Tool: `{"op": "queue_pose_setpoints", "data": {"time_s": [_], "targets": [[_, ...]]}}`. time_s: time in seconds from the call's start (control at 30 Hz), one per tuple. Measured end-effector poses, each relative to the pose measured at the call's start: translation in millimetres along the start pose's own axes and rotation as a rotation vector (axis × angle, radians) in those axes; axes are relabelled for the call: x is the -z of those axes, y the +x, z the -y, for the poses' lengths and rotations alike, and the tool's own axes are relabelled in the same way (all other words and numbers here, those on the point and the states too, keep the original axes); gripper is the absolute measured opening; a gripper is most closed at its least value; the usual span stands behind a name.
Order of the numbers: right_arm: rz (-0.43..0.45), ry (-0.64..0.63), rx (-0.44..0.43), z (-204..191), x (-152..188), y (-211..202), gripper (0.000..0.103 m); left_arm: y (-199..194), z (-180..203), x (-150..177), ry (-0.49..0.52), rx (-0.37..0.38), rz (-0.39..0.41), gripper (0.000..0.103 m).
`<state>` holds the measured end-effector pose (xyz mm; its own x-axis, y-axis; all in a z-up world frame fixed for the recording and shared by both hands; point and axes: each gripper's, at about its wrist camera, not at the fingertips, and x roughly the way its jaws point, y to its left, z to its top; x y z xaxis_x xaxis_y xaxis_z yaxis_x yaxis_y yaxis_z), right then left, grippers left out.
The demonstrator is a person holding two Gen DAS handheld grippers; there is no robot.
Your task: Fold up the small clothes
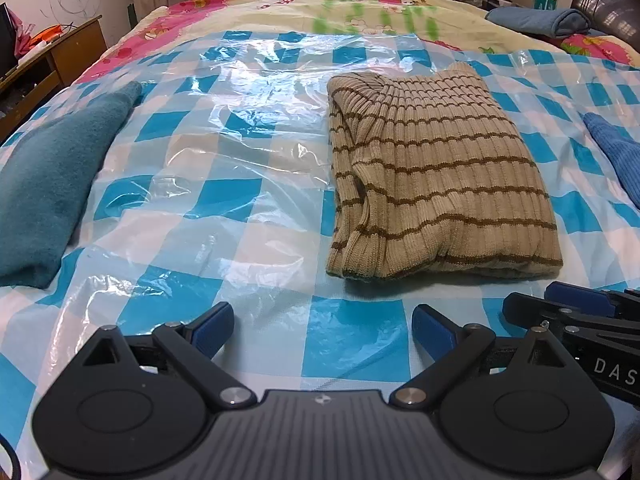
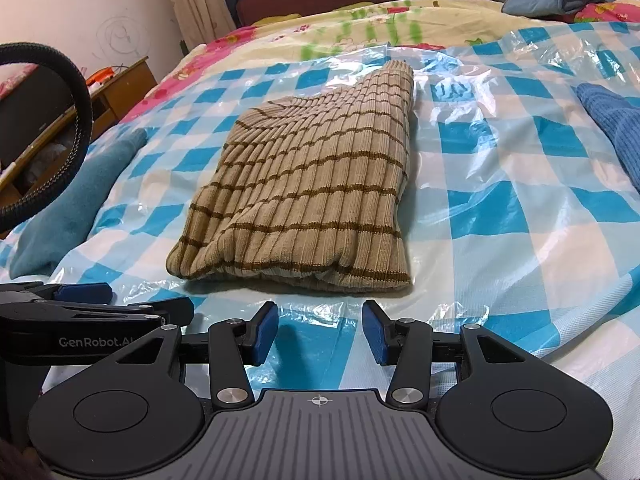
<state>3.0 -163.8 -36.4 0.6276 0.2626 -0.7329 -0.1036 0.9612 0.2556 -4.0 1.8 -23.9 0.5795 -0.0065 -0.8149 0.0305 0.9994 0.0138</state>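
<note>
A beige sweater with brown stripes (image 1: 432, 176) lies folded into a compact rectangle on the blue-and-white checked plastic sheet (image 1: 240, 200) covering the bed. It also shows in the right wrist view (image 2: 312, 196). My left gripper (image 1: 322, 330) is open and empty, just in front of the sweater's near edge and a little to its left. My right gripper (image 2: 320, 334) is open and empty, close in front of the sweater's near edge. The right gripper shows at the right edge of the left wrist view (image 1: 576, 312), and the left one at the left edge of the right wrist view (image 2: 92, 304).
A teal garment (image 1: 52, 184) lies folded at the left of the sheet. A blue knit garment (image 1: 616, 156) lies at the right. A folded blue cloth (image 1: 540, 22) sits at the far right on the floral bedspread. A wooden desk (image 1: 60, 60) stands left of the bed.
</note>
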Motion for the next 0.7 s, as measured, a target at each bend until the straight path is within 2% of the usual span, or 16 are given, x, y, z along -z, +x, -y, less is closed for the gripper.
{"op": "queue_pose_setpoints", "data": {"time_s": [0.7], "targets": [[-0.002, -0.004, 0.0, -0.9, 1.3, 0.6, 0.047, -0.5, 2.1, 0.6, 0.001, 0.005, -0.002, 0.1]]}}
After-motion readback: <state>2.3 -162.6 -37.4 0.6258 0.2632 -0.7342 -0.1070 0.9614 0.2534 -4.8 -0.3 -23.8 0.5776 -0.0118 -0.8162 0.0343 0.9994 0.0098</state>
